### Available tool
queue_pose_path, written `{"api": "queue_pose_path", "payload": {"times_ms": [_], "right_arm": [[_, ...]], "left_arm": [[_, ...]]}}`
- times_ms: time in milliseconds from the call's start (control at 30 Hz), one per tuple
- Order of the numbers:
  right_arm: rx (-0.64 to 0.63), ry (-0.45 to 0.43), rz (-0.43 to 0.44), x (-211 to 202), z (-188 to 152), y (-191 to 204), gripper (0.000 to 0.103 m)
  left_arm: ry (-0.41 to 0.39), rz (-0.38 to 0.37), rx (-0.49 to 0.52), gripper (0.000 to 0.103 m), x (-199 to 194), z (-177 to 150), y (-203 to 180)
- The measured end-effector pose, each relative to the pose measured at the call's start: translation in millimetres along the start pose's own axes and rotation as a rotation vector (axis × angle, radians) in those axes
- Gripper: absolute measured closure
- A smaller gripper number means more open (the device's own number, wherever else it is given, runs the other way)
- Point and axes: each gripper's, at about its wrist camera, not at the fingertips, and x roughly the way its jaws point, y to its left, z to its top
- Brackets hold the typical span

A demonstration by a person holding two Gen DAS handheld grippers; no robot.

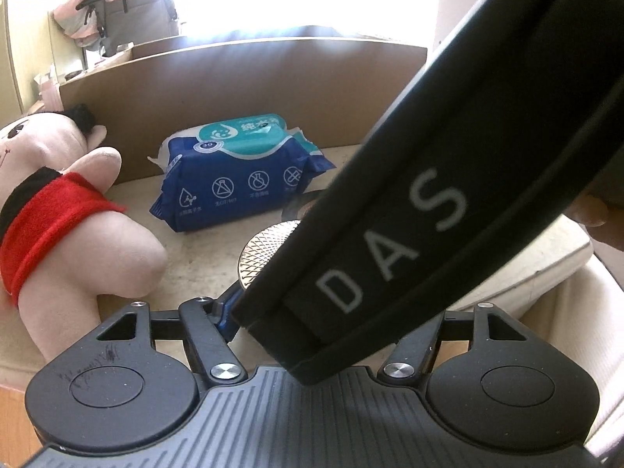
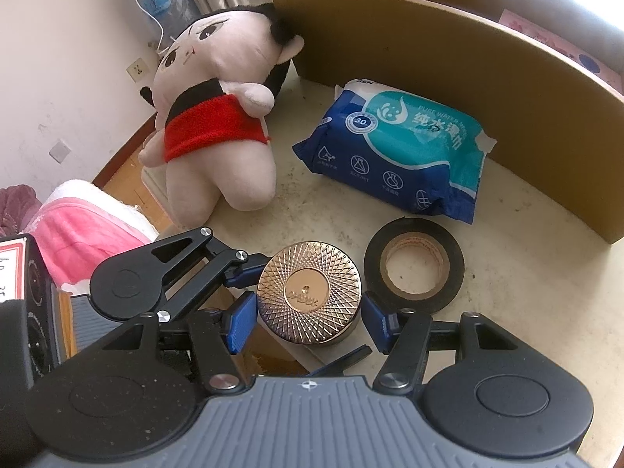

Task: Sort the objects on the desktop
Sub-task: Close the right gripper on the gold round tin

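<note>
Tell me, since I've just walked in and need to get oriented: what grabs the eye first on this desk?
The gold patterned round tin sits at the front, between the right gripper fingers. To its left lies a plush doll in a red cloth, and behind it a blue wet wipes pack against the cardboard box, with a black tape roll beside the tin.

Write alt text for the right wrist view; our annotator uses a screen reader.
The right gripper straddles a round gold-lidded tin at the table edge, blue pads beside its sides. Behind lie black tape, a wipes pack, a plush doll and a cardboard box.
</note>
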Motion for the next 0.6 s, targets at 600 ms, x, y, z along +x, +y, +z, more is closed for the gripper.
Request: {"api": "queue_pose_path", "payload": {"times_ms": [600], "right_arm": [[-0.028, 0.013, -0.021, -1.7, -4.7, 1.3, 0.04]], "left_arm": [[0.005, -0.018, 0.012, 0.038, 1.4, 5.5, -0.5]]}}
